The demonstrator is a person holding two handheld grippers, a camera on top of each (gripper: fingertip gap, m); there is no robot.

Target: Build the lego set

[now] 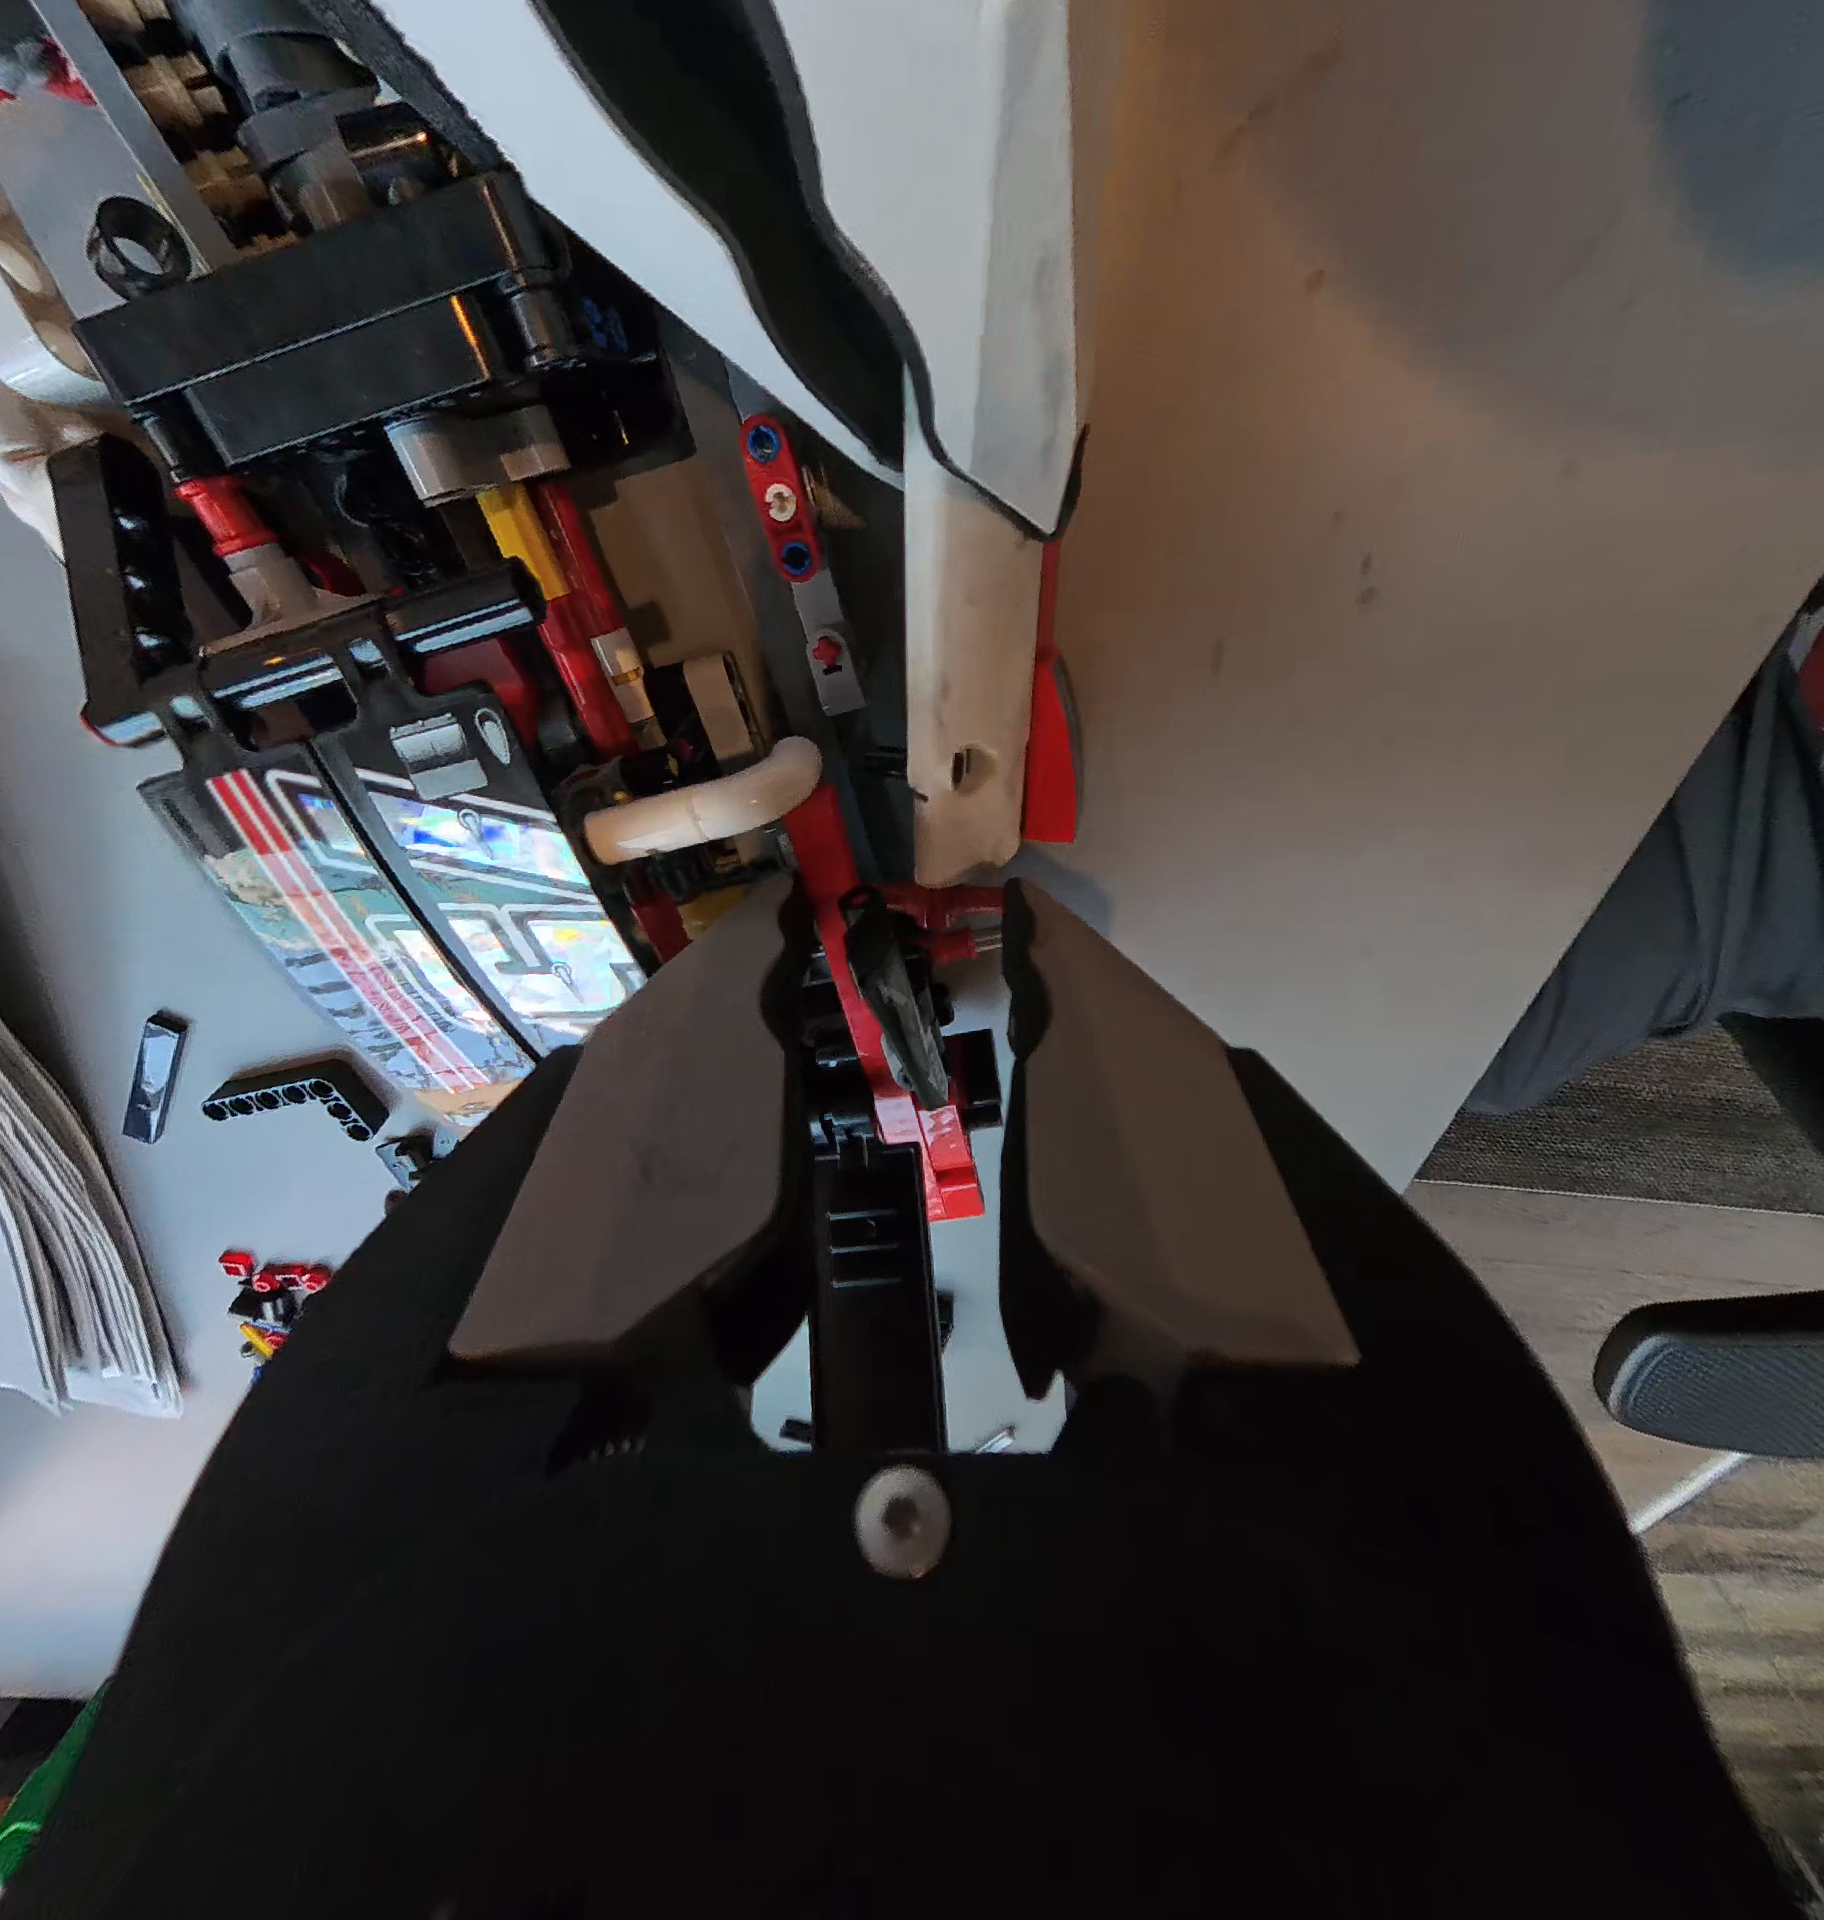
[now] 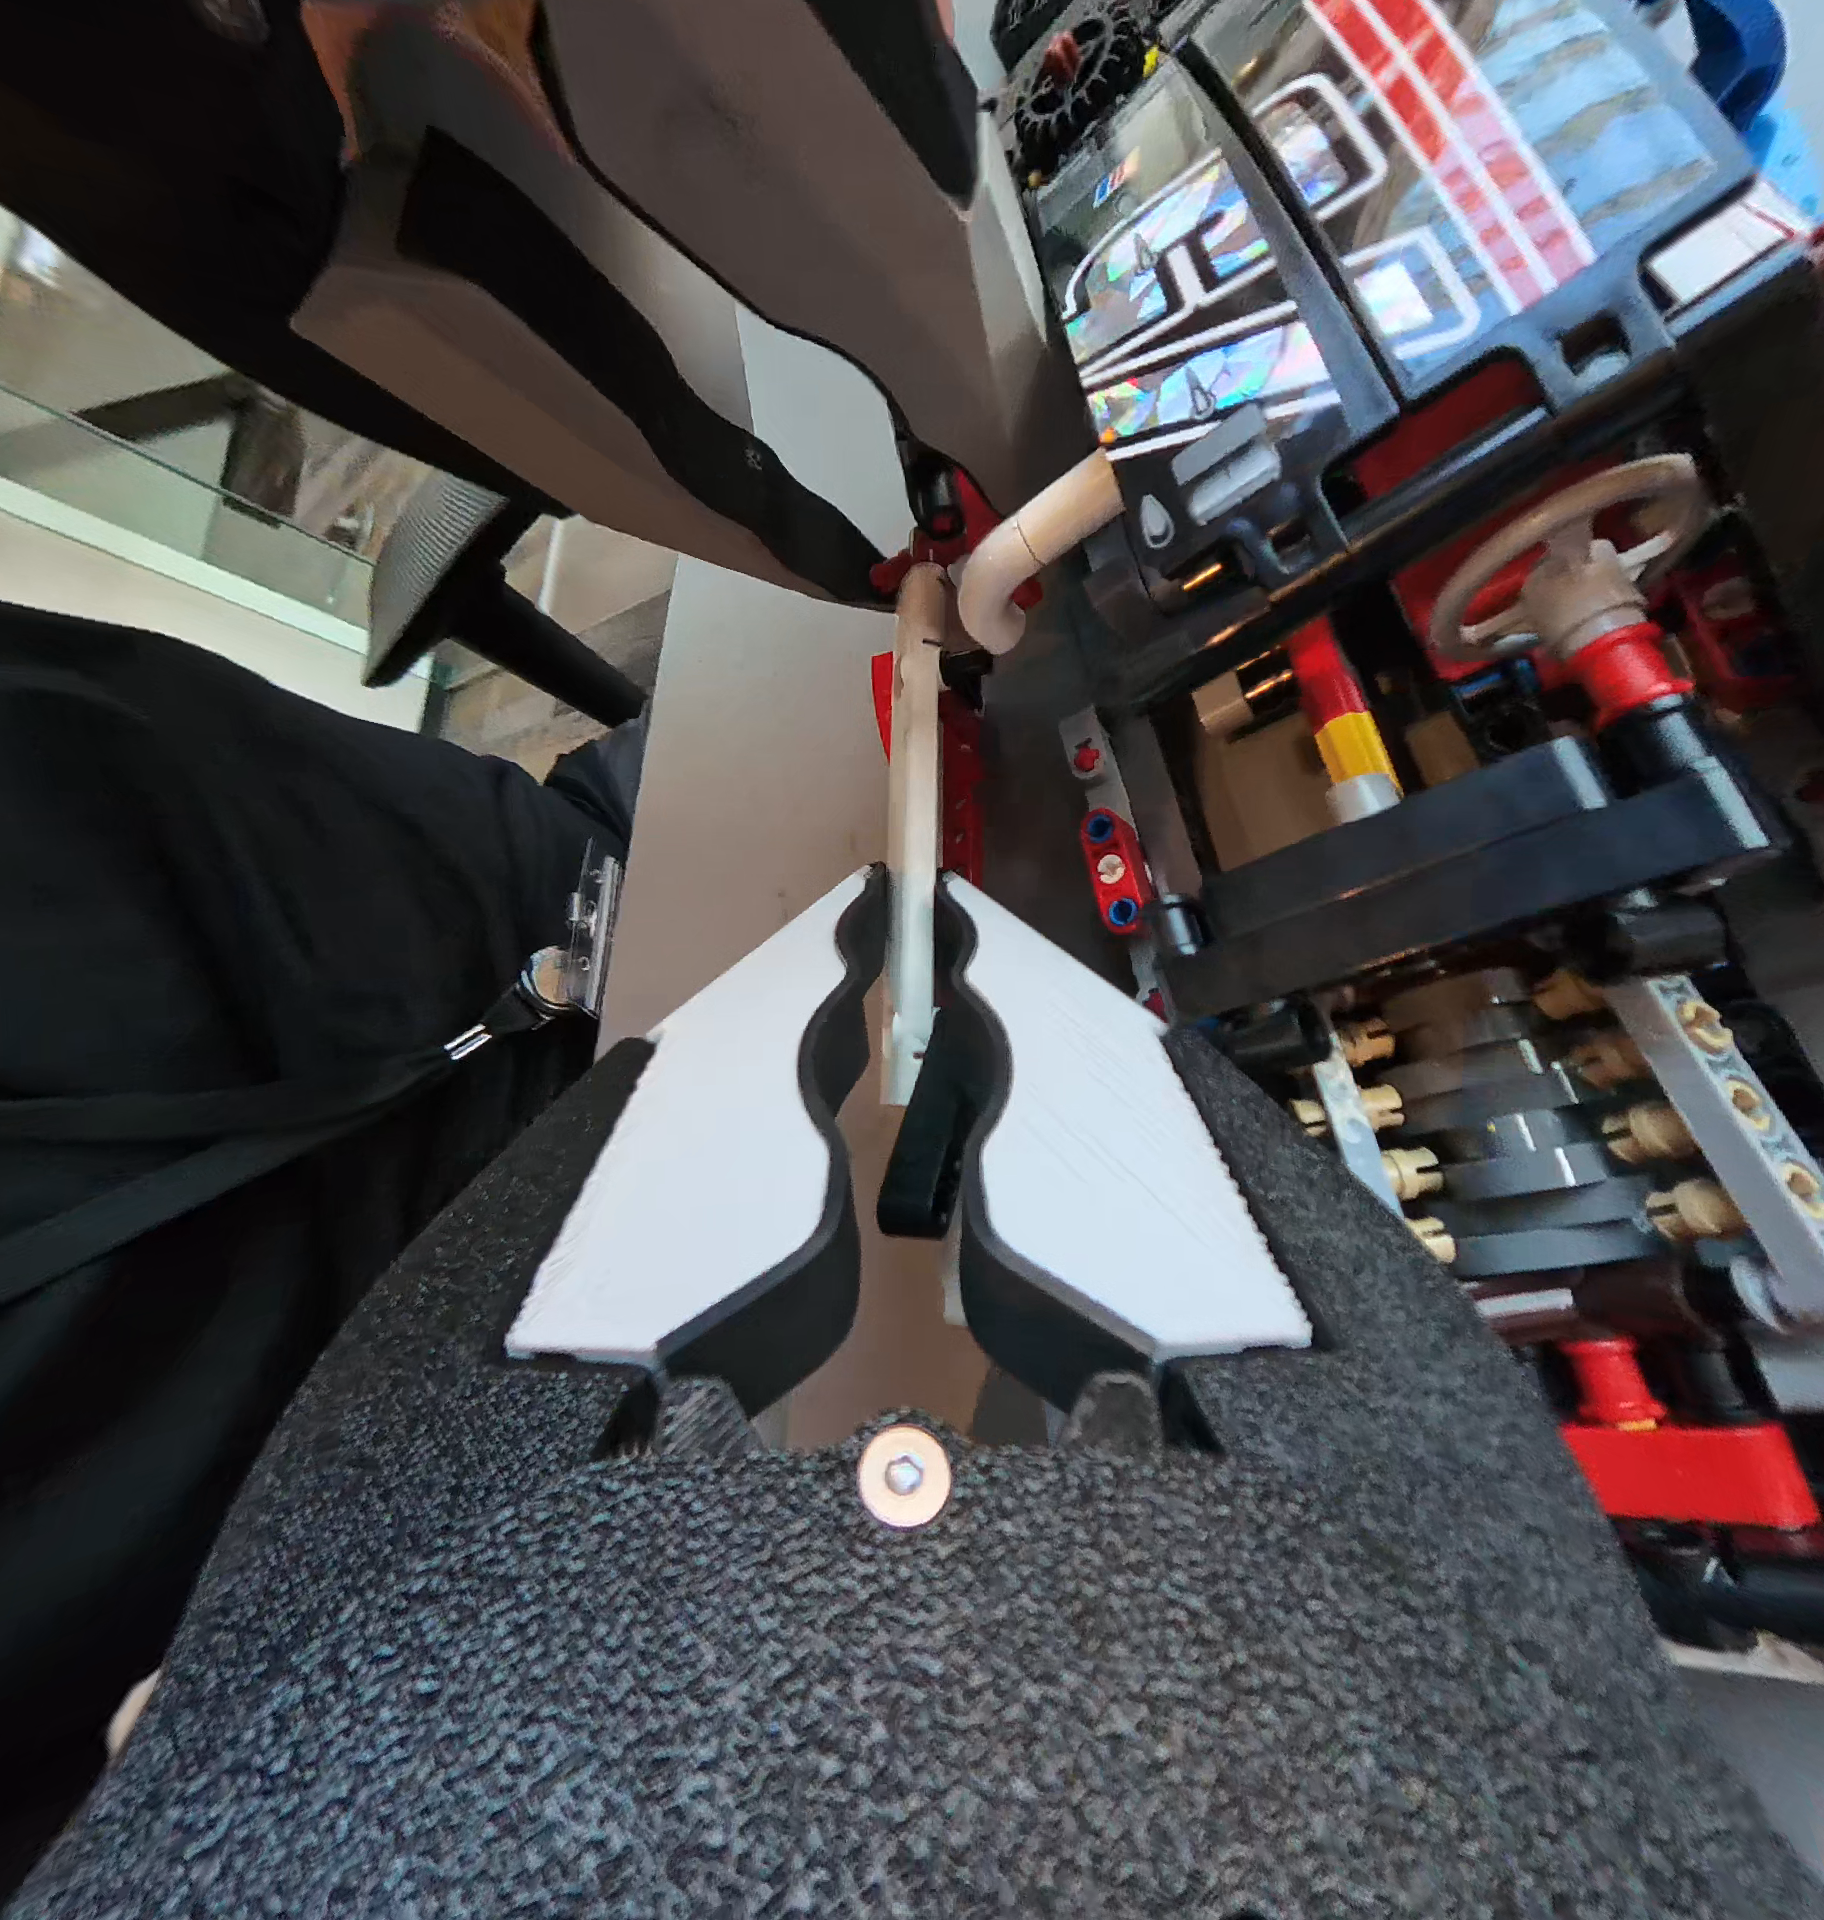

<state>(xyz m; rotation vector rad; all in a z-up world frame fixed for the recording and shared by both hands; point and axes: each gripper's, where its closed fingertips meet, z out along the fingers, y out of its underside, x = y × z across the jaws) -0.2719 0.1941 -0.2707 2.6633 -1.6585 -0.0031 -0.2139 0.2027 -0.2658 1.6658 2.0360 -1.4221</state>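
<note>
- Two grippers work at one corner of the lego model (image 1: 388,644), a blocky build of glossy black beams, red and yellow rods and grey pins that lies on a pale, smooth table (image 1: 1355,520).
- Shiny curved panels (image 1: 420,914) with rainbow foil stickers and red stripes cover one side of the model; in the right wrist view a cream steering wheel (image 2: 1573,551) on a red hub sits among black frames.
- A bent cream tube (image 1: 721,800) hooks out of the model just beside a thin red frame piece (image 1: 835,935).
- The left gripper (image 1: 897,935), matte black with flat dark grey fingers (image 1: 659,1132), is partly open; the red frame and a black ribbed part lie in the gap, but whether the fingers press on them I cannot tell.
- The right gripper (image 2: 908,883), rough speckled black with white fingers (image 2: 721,1122) edged in wavy black rubber, is closed down to a narrow slit around a flat cream strip (image 2: 913,831), which stands edge-on and reaches toward the tube.
- A black clip-shaped piece (image 2: 923,1132) hangs between the same fingers, lower down.
- Loose parts lie on the table beside the model: a black angled beam (image 1: 295,1101), a small dark slope brick (image 1: 155,1070) and tiny red pieces (image 1: 264,1273).
- A stack of grey paper (image 1: 46,1226) rests at the table's edge.
</note>
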